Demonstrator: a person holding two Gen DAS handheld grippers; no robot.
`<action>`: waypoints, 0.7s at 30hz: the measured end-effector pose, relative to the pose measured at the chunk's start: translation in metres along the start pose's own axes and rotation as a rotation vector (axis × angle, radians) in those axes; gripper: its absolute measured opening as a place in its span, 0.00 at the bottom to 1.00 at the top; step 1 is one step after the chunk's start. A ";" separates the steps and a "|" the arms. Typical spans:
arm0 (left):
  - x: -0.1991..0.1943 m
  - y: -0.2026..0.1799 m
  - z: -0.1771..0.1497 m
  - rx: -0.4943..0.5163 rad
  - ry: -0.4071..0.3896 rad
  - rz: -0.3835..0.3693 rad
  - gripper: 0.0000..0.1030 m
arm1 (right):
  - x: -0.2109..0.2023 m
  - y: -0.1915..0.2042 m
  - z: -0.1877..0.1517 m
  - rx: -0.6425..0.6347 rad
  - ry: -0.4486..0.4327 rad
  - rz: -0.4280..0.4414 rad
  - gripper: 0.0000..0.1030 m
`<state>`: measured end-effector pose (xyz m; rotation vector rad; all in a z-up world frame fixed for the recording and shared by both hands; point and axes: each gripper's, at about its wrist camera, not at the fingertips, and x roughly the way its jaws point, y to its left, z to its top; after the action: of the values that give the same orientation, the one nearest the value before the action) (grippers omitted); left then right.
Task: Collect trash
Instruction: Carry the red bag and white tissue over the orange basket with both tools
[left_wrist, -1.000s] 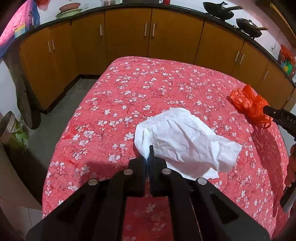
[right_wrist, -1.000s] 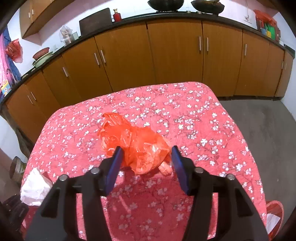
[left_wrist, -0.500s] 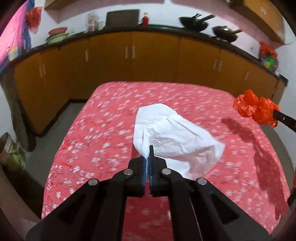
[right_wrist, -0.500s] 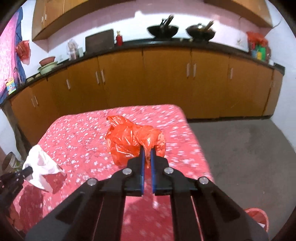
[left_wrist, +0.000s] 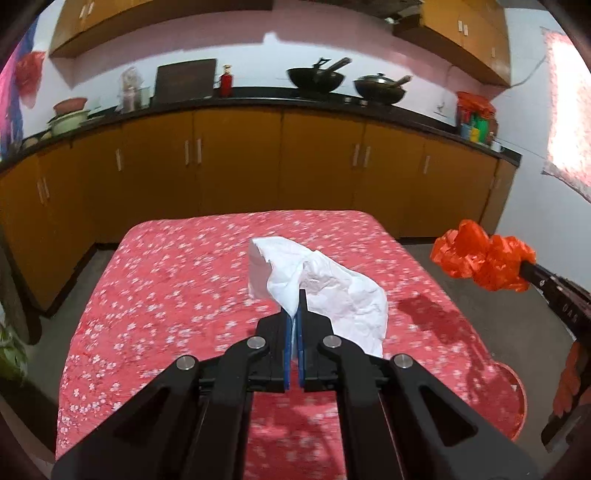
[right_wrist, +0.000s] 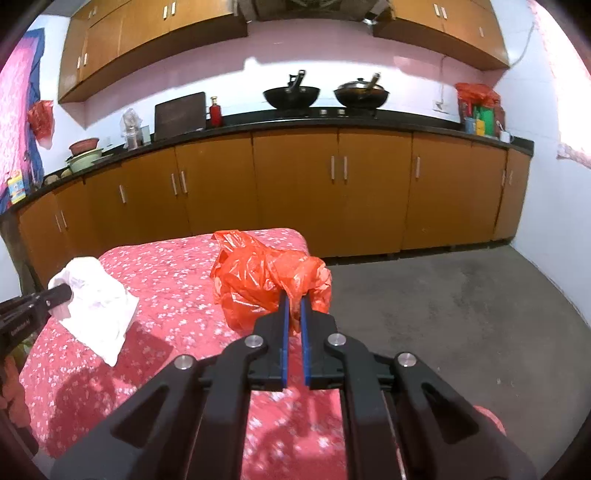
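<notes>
Trash is hanging from both tools, clear of the table (left_wrist: 155, 295). I am pinching the white crumpled paper (left_wrist: 332, 291) with the left gripper (left_wrist: 294, 314), jaws narrowed on its edge, and the orange plastic bag (right_wrist: 269, 284) with the right gripper (right_wrist: 293, 310), likewise clamped. What looks like a red bin (left_wrist: 513, 398) is sitting low on the floor off the table's right edge, below the right gripper and nearer it, so I judge the bag drops first.

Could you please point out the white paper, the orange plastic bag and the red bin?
white paper (left_wrist: 332, 291), left wrist view, crumpled middle.
orange plastic bag (right_wrist: 258, 280), right wrist view, bulging front.
red bin (left_wrist: 515, 398), left wrist view, rim.
</notes>
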<state>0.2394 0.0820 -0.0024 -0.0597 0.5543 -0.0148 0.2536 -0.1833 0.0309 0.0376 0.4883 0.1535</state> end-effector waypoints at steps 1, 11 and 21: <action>-0.001 -0.008 0.000 0.010 0.000 -0.011 0.02 | -0.002 -0.004 -0.002 0.006 0.000 -0.006 0.07; 0.005 -0.087 -0.007 0.099 0.006 -0.115 0.02 | -0.034 -0.067 -0.027 0.042 -0.041 -0.148 0.07; 0.016 -0.180 -0.029 0.160 0.049 -0.257 0.02 | -0.067 -0.140 -0.062 0.093 -0.054 -0.329 0.07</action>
<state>0.2382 -0.0995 -0.0250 0.0259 0.5899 -0.3116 0.1853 -0.3318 -0.0025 0.0513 0.4408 -0.1918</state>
